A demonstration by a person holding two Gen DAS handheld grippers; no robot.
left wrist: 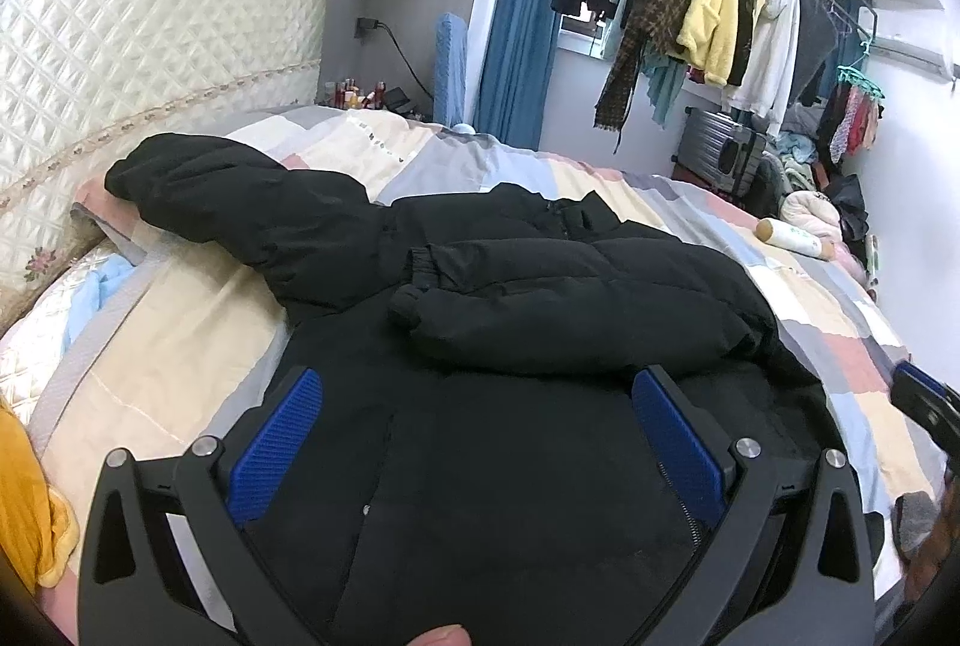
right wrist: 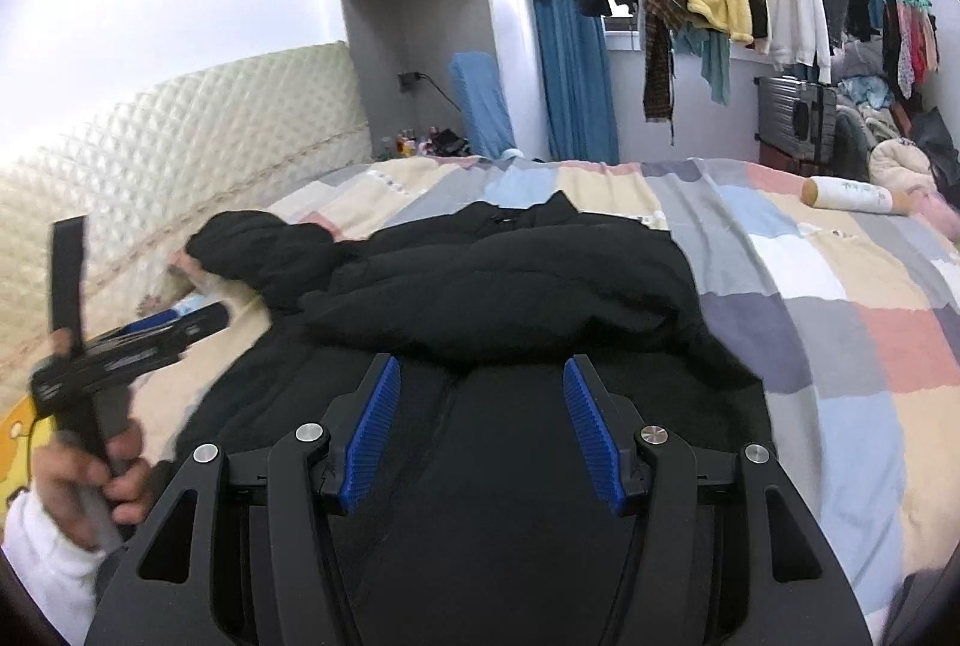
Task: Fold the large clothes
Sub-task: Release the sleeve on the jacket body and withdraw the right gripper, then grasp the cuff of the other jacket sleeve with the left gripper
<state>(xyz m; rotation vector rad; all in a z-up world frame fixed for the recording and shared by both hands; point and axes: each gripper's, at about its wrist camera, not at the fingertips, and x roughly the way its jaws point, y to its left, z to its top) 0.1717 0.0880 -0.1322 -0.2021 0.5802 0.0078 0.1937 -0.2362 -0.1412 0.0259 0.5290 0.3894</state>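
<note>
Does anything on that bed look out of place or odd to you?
Yes, two things. The black jacket is lopsided: one sleeve is folded across its front while the other sleeve sticks out toward the headboard. A pale bottle also lies on its side on the patchwork bedspread, at the far edge beside a heap of clothes.

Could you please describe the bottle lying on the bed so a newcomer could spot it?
Start at the patchwork bedspread and look past the black puffer jacket to the far right edge. The bottle lies on its side: cream-white, cylindrical, tan cap, unlike the soft bundles beside it.
</note>
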